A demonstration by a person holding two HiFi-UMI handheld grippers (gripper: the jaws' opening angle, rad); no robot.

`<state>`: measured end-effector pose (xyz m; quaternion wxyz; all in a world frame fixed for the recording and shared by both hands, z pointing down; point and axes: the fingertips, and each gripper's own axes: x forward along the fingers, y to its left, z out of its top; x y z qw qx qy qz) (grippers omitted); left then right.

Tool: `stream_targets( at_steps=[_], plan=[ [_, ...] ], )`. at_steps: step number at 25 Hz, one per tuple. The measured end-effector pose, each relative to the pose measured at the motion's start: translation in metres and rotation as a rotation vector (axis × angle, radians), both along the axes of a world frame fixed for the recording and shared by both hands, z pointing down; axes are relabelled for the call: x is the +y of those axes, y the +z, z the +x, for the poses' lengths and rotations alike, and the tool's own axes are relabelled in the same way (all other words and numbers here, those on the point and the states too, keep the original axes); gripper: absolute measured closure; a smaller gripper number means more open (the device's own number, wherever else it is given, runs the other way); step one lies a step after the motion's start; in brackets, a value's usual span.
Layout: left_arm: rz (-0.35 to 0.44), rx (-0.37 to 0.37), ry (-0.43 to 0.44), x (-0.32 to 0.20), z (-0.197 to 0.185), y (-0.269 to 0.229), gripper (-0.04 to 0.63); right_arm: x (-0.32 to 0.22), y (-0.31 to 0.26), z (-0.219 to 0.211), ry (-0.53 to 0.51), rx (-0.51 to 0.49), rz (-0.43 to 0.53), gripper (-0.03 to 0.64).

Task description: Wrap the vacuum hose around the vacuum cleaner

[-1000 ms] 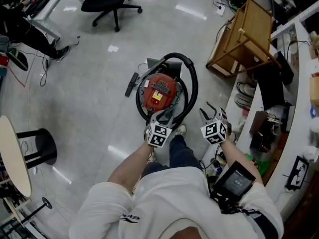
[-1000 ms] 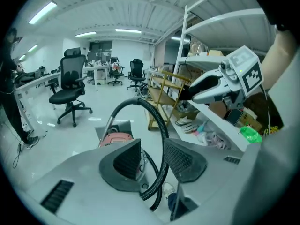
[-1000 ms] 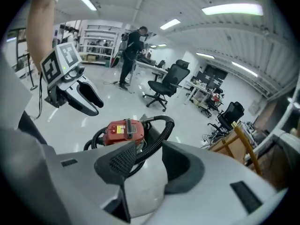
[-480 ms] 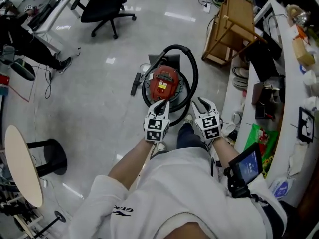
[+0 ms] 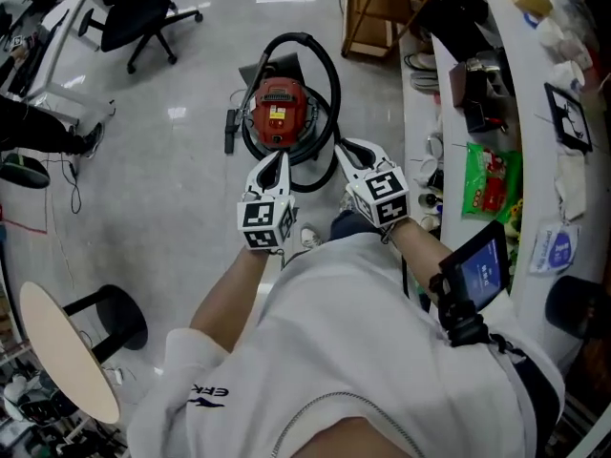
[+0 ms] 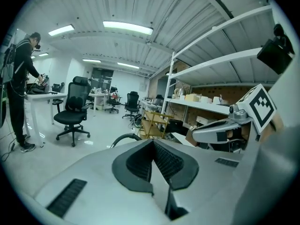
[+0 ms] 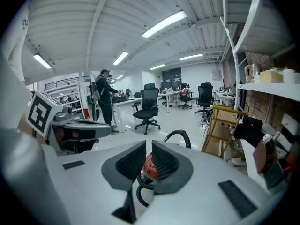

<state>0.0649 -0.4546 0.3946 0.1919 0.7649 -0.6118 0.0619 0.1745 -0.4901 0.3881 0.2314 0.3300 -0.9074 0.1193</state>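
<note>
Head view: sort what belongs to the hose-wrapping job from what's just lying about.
Job:
vacuum cleaner
hose, looped round it
left gripper, jaws shut, empty
right gripper, jaws closing, nothing between them

Lying about:
office chair
wooden rack
round table
green packet

Glossy floor (image 5: pixel 172 160): red vacuum cleaner (image 5: pixel 277 113), black hose (image 5: pixel 320 60) looped round; office chair (image 5: pixel 134 12) nearby.
</note>
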Motion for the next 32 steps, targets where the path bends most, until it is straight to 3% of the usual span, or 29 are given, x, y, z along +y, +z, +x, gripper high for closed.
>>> stream_targets(
  at_steps=[16, 32],
  plan=[
    [0.003, 0.001, -0.004, 0.024, 0.043, -0.016, 0.592, 0.034, 0.000, 0.067, 0.077, -0.048, -0.114, 0.612],
    [0.002, -0.016, 0.006, 0.035, 0.054, -0.014, 0.592, 0.041, -0.004, 0.058, 0.039, -0.058, -0.105, 0.614]
  ],
)
